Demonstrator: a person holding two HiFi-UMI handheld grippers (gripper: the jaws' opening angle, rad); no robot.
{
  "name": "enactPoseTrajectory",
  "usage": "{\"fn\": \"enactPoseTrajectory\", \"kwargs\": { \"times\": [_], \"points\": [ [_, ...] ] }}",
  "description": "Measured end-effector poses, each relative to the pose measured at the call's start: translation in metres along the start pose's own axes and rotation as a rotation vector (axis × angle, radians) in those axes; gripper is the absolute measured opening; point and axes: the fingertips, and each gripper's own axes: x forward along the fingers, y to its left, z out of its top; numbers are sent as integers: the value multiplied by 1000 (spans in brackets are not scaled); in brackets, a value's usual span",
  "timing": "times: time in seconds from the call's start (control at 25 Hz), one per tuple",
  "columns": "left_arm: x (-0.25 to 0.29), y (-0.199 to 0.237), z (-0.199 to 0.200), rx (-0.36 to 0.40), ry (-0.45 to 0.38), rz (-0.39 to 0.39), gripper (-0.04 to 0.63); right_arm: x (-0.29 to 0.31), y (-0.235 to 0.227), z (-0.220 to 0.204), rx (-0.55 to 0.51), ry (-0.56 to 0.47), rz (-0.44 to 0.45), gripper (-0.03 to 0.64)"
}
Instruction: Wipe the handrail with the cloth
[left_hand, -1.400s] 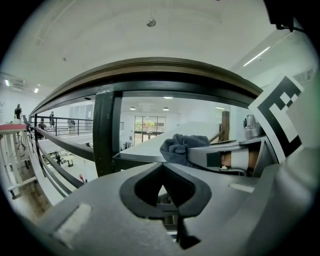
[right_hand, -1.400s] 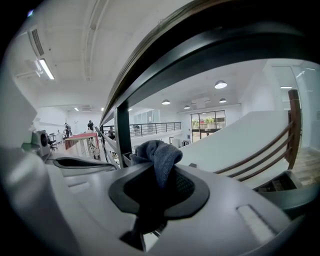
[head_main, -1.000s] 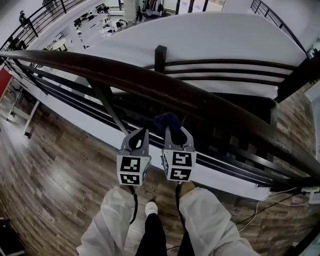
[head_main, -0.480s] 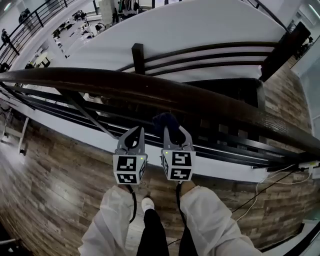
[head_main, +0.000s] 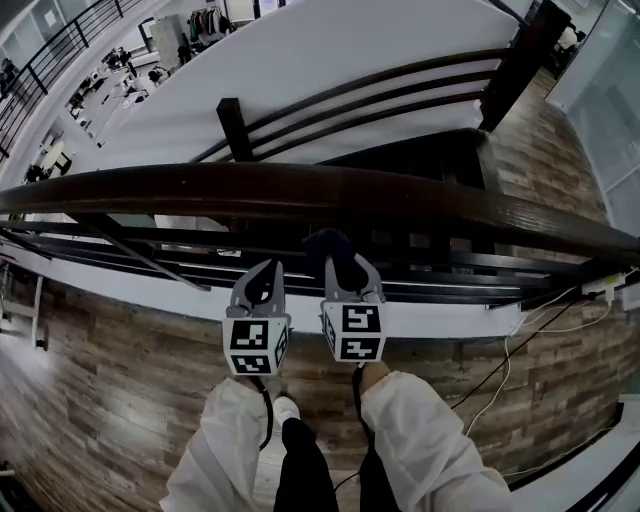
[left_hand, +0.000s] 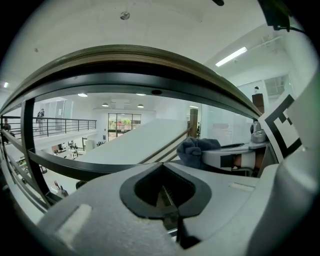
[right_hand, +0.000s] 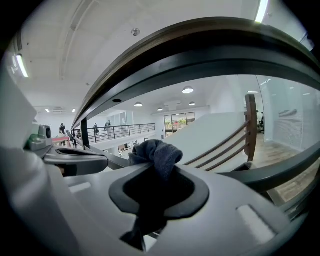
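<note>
At the far left of the head view, wood-plank floor (head_main: 90, 390) fills the lower corner. Above it the dark handrail (head_main: 300, 190) runs the full width of the frame from the left edge to the right, with thinner black bars (head_main: 150, 250) beneath it.

Left of centre, the left tool (head_main: 266, 272) points up toward the rail, its marker cube facing the camera. In the left gripper view, the left tool (left_hand: 161, 169) has its jaws drawn together at the tips with nothing between them, and the handrail (left_hand: 125, 60) arches overhead.

Just to the right, side by side with it, the right tool (head_main: 345, 268) is also aimed up at the rail. Its jaws are clamped on a dark blue cloth (head_main: 330, 246), which bunches out past the tips just below the handrail's lower edge. In the right gripper view, the cloth (right_hand: 156, 154) sticks up from between the closed jaws of the right tool (right_hand: 159, 174). A strip of it hangs down through the opening behind the tips. The handrail (right_hand: 200, 45) curves above it, with open space between rail and cloth.

At the bottom centre of the head view, two white sleeves (head_main: 215, 440) reach up to the tools, and a white shoe (head_main: 287, 408) shows between them. Toward the right edge, cables (head_main: 520, 350) trail across the floor.
</note>
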Motion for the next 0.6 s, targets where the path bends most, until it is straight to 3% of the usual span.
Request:
{"fn": "enactPoseTrajectory", "kwargs": {
  "times": [0.6],
  "points": [
    [45, -145, 6, 28, 6, -150, -2, -68, -132, -18, 46, 5, -128, 67]
  ]
}}
